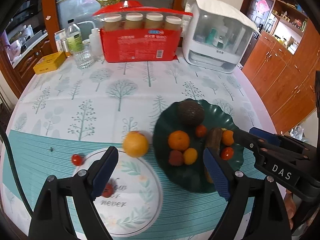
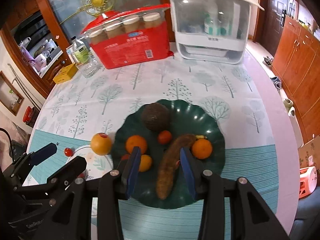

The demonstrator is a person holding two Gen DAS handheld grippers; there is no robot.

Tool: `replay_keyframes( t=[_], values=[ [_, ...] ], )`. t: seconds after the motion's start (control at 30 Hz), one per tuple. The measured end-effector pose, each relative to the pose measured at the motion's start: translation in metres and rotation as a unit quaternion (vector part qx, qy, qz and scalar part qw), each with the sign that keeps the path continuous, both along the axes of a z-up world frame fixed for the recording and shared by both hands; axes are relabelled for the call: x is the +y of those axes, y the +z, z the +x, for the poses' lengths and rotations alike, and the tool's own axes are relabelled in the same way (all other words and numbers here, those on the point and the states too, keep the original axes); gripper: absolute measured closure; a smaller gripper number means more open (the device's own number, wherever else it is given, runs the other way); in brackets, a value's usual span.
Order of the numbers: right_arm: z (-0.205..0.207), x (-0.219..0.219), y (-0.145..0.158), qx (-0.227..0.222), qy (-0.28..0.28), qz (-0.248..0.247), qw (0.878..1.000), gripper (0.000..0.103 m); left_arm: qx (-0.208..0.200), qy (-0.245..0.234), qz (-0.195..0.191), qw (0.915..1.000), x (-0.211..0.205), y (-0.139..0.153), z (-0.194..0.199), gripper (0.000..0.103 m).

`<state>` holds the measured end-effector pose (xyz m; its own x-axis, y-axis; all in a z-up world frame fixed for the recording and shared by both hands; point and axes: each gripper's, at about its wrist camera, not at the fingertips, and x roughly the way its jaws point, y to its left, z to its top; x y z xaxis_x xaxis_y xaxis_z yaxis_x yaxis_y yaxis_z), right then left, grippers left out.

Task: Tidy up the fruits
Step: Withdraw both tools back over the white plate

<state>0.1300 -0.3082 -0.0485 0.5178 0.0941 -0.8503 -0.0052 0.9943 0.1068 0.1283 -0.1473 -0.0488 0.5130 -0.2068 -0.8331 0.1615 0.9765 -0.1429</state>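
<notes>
A dark green plate (image 2: 210, 124) holds an avocado (image 2: 155, 116), oranges (image 2: 136, 144), small tomatoes (image 2: 164, 137) and a long brown fruit (image 2: 172, 160). My right gripper (image 2: 160, 160) hovers over it, jaws part-way apart, the brown fruit lying below and between them untouched. My left gripper (image 1: 160, 160) stands wide open above the gap between the green plate (image 1: 218, 110) and a white printed plate (image 1: 140, 210), holding nothing. A red fruit (image 1: 108, 190) lies on the white plate. A yellow-orange fruit (image 1: 135, 144) sits by its far rim, and a cherry tomato (image 1: 77, 159) rests on the cloth.
The round table carries a tree-print cloth (image 1: 120, 92). At the back stand a red jar pack (image 1: 140, 40), a white storage box (image 1: 216, 40), bottles and a glass (image 1: 83, 56), and a yellow box (image 1: 50, 62). Wooden cabinets (image 1: 280, 76) line the right side.
</notes>
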Motion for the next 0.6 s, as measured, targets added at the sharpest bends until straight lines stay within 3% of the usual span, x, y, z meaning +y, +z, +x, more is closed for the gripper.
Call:
replay_keyframes(
  t=[0.6],
  values=[
    [-0.009, 0.124, 0.016, -0.027, 0.016, 0.001, 0.999, 0.062, -0.028, 0.004, 0.015, 0.9995, 0.124, 0.030, 0.007, 0.016]
  ],
)
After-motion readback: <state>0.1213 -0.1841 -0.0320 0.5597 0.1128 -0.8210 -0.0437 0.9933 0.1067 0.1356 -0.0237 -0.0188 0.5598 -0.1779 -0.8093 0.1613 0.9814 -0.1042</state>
